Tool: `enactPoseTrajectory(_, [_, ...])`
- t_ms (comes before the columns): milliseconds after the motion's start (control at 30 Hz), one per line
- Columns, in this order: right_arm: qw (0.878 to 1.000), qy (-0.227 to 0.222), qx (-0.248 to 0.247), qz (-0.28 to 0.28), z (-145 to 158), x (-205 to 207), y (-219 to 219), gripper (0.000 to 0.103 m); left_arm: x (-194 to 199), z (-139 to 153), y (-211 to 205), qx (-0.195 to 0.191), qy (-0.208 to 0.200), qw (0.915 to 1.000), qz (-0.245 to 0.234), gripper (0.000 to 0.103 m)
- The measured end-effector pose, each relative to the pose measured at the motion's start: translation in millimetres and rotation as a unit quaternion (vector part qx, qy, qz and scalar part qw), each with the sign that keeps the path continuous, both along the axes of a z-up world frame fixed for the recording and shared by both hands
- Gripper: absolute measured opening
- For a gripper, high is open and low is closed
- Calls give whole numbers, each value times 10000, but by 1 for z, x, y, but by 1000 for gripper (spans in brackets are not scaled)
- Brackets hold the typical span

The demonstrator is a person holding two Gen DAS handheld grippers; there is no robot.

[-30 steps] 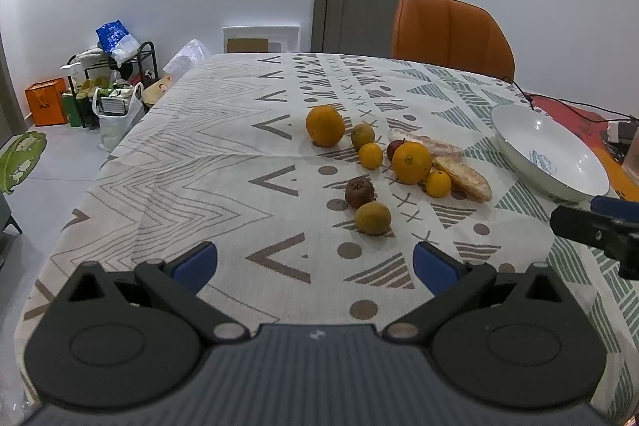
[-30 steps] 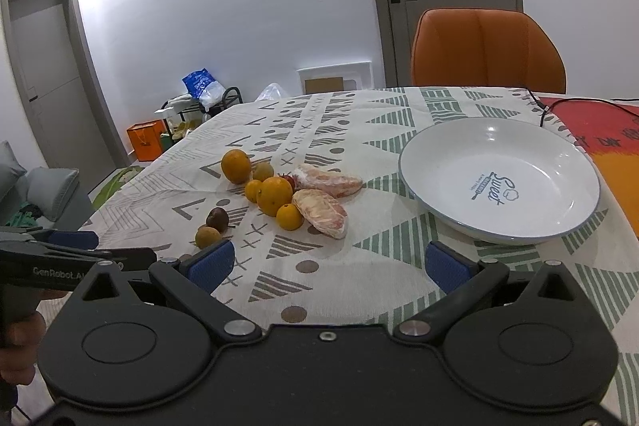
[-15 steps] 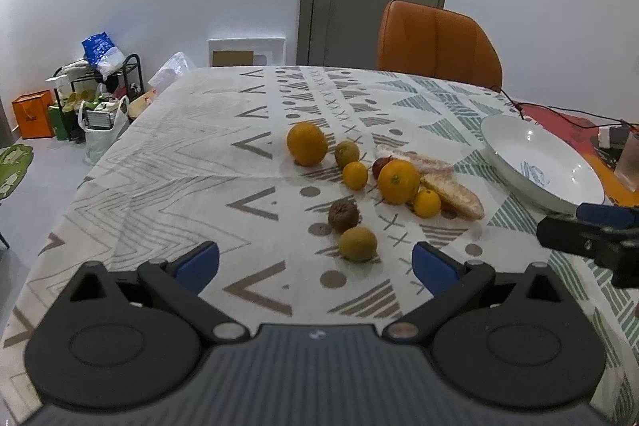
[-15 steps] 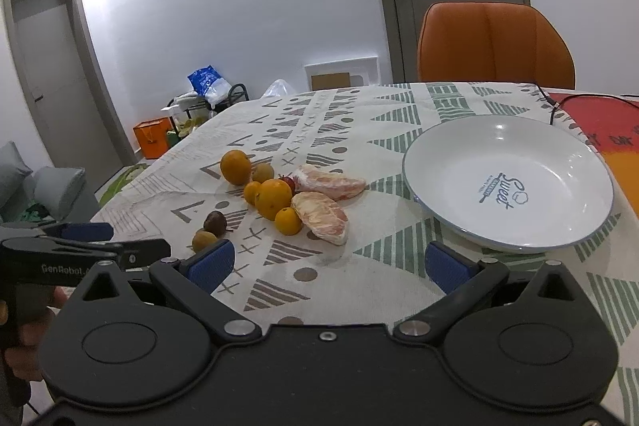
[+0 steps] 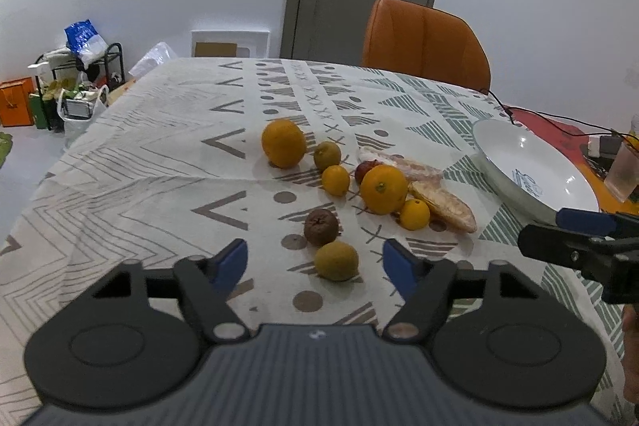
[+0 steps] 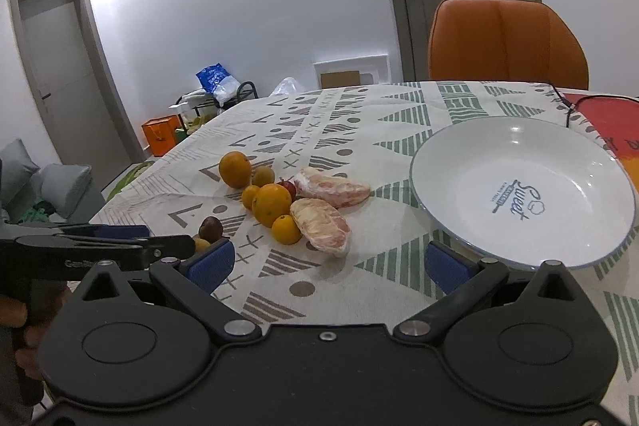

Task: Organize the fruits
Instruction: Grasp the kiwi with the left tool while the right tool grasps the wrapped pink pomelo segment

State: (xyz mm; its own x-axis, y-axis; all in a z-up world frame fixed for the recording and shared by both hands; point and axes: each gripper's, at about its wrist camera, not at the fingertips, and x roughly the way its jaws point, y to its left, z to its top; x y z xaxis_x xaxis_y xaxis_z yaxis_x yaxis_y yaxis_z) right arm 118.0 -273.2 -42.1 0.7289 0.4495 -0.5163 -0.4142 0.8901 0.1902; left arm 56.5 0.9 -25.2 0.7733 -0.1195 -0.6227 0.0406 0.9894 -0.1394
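The left gripper [image 5: 315, 260] is hanging over the near edge of the table [image 5: 159, 162], its jaws spread wide and gripping nothing, with a greenish fruit [image 5: 336, 260] lying on the cloth just ahead, between the blue fingertips [image 5: 230, 261]. The right gripper [image 6: 326, 262] is likewise gaping wide and empty, hovering over the near part of the table [image 6: 359, 130] just short of the plate [image 6: 439, 162]. Touching the greenish fruit on its far side, a wrinkled brown fruit [image 5: 321, 226] is sitting. Beyond that the main cluster is lying around the table's middle: a small orange [image 5: 414, 214] touching a big orange [image 5: 383, 189], another small orange [image 5: 335, 180], a red fruit [image 5: 365, 170] mostly hidden behind the big one, and two peeled pomelo pieces [image 5: 441, 204] (pinkish, one behind the other) on the side toward the plate. Farther on, a green-yellow fruit [image 5: 327, 155] and a second big orange [image 5: 283, 143] are resting side by side. The white plate [image 5: 499, 166] is standing empty toward the right edge, apart from the fruit. An orange chair [image 5: 425, 42] is waiting at the far edge.
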Motion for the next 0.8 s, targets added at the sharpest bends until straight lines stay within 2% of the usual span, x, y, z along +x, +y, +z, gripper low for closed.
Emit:
enactPoseTrajectory(167, [10000, 51, -18, 53, -4, 9, 2, 91, 5, -5, -3, -65, 56, 9999, -86, 61])
enactPoseTrajectory(300, [9999, 105, 0, 44, -7, 14, 3, 88, 10, -10, -4, -107, 105, 9998, -89, 60])
enactPoseTrajectory(367, [9999, 142, 2, 40, -9, 17, 3, 87, 13, -12, -4, -127, 137, 9998, -92, 56])
enactPoseTrajectory(467, [9998, 181, 5, 40, -11, 20, 3, 86, 16, -16, -3, -174, 176, 9997, -86, 47])
enactPoseTrajectory(500, [9998, 195, 3, 36, -12, 22, 4, 86, 16, -16, -3, -160, 146, 9997, -61, 41])
enactPoseTrajectory(533, [9998, 206, 6, 37, -13, 23, 4, 85, 17, -17, -2, -189, 143, 9997, -55, 29])
enactPoseTrajectory(567, [9998, 218, 4, 37, -13, 25, 4, 83, 19, -17, 0, -264, 156, 9995, -54, 26])
enactPoseTrajectory(700, [9997, 246, 6, 56, -17, 32, 7, 73, 20, -15, 7, -309, 114, 9994, 102, 26])
enactPoseTrajectory(800, [9996, 272, -9, 85, -20, 37, 11, 70, 21, -14, 13, -337, 108, 9992, 160, 26])
